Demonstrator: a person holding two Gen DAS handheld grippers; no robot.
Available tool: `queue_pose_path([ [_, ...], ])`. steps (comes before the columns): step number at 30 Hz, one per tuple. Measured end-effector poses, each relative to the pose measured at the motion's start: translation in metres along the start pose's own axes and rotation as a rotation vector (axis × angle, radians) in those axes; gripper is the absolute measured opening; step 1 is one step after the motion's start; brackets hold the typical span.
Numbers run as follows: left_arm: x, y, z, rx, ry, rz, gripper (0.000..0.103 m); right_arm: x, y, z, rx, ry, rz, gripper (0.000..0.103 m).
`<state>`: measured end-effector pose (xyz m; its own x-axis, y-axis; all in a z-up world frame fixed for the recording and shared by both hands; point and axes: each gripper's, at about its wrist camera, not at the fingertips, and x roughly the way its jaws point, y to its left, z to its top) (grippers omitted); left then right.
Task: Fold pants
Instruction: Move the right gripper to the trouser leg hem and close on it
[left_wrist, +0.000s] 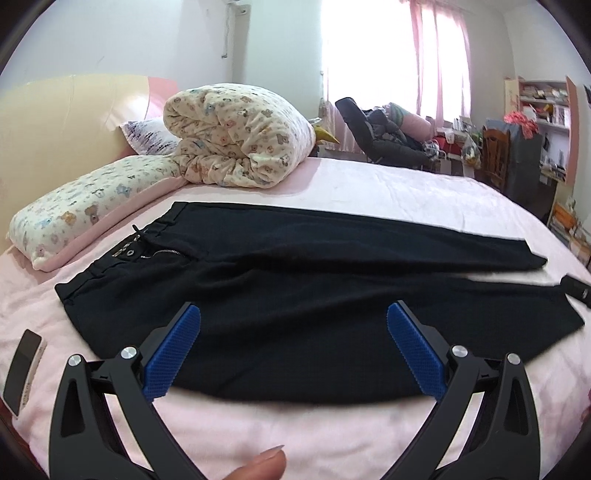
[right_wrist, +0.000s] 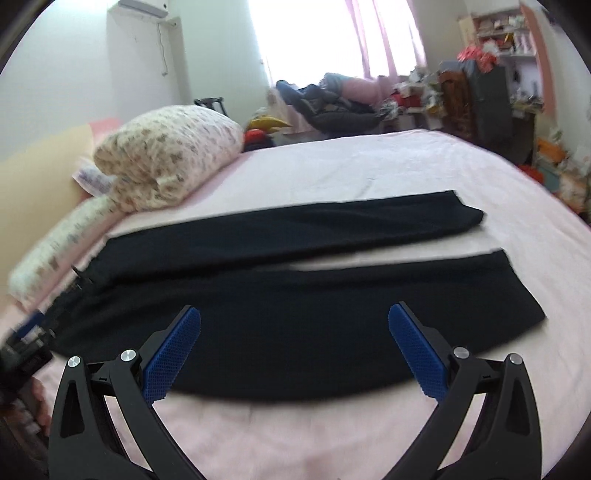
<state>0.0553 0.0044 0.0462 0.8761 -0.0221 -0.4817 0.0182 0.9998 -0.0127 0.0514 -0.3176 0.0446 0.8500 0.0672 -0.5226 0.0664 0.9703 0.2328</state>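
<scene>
A pink bed sheet (left_wrist: 388, 192) fills the middle of both frames. At the upper left lies a rolled floral quilt (left_wrist: 236, 136), with a floral pillow (left_wrist: 85, 214) below it against a cream headboard (left_wrist: 48, 122). A dark phone (left_wrist: 22, 369) rests at the lower left edge. Pink curtains (left_wrist: 439, 55) hang over a bright window at top, and a cluttered bookshelf (left_wrist: 546, 107) stands upper right.

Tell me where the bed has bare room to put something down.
Free: the pink sheet beyond the far leg of the pants, and the strip before their near edge. Crowded: the head end, with rolled quilt, pillow and phone.
</scene>
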Motion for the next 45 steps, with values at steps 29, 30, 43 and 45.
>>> queue_pose_path([
  [29, 0.041, 0.028, -0.015, -0.001, 0.034, -0.133, 0.101, 0.302, -0.157, 0.173, 0.522, 0.209, -0.53, 0.051],
  [30, 0.041, 0.027, -0.015, 0.005, 0.032, -0.14, 0.101, 0.306, -0.158, 0.173, 0.507, 0.21, -0.575, 0.049],
  [43, 0.039, 0.021, -0.017, 0.039, 0.031, -0.153, 0.101, 0.318, -0.173, 0.144, 0.471, 0.203, -0.697, 0.01],
  [45, 0.039, 0.02, -0.017, 0.041, 0.032, -0.151, 0.101, 0.307, -0.187, 0.142, 0.55, 0.181, -0.606, 0.006],
])
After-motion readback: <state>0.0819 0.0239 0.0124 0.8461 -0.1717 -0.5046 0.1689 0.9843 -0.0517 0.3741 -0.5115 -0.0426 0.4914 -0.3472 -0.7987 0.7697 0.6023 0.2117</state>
